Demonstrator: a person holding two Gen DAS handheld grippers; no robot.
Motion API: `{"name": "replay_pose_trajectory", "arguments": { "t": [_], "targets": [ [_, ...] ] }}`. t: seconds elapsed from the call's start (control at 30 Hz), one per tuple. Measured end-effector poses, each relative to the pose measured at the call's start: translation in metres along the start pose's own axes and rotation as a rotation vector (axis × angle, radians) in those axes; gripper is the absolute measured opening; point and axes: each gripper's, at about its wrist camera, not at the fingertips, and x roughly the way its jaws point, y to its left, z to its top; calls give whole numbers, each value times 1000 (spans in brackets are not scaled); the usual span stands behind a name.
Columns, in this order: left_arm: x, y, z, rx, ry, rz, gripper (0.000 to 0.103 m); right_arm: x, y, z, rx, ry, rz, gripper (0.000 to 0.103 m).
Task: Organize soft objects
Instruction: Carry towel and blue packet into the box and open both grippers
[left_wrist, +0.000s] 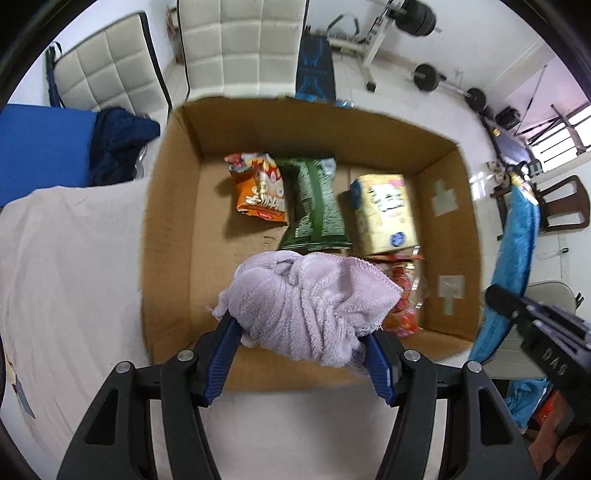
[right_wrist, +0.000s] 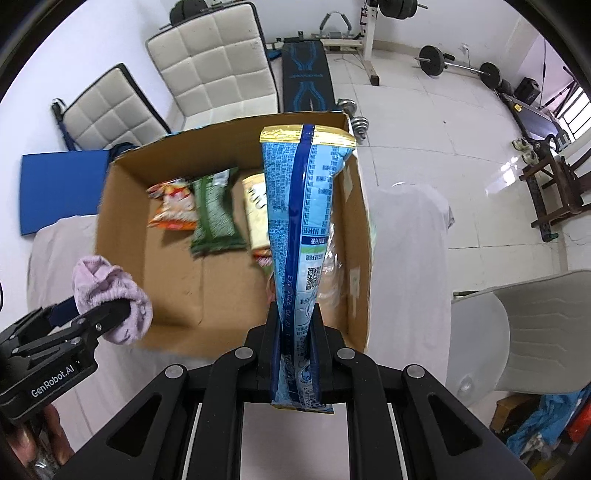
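My left gripper (left_wrist: 301, 332) is shut on a bunched lilac towel (left_wrist: 310, 299), which hangs above the near edge of an open cardboard box (left_wrist: 170, 236). The same towel (right_wrist: 110, 299) and left gripper (right_wrist: 107, 314) show at the lower left in the right wrist view. My right gripper (right_wrist: 295, 317) is shut on a tall blue snack bag (right_wrist: 299, 210) with a gold top edge, hanging over the right side of the box (right_wrist: 118, 221). Inside the box lie an orange snack bag (left_wrist: 260, 190), a green bag (left_wrist: 316, 205), a yellow pack (left_wrist: 386, 212) and a red packet (left_wrist: 402, 295).
The box stands on a table under a pale cloth (left_wrist: 66, 266). Padded white panels (right_wrist: 214, 62), a blue mat (right_wrist: 59, 188), a weight bench (right_wrist: 306, 77) and barbells (right_wrist: 432, 61) lie on the tiled floor. A grey chair (right_wrist: 524, 332) stands at the right.
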Motion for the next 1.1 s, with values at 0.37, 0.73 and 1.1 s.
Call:
{"name": "replay_pose_trajectory", "arguments": {
  "t": [0.37, 0.73, 1.1],
  "targets": [
    [83, 13, 23, -24, 160, 24, 60, 87, -9, 40, -23, 92, -98, 14],
    [114, 9, 32, -24, 250, 60, 67, 123, -13, 47, -30, 146, -117, 16],
    [97, -2, 39, -26, 203, 51, 81, 111, -11, 41, -27, 120, -112, 39]
  ]
}}
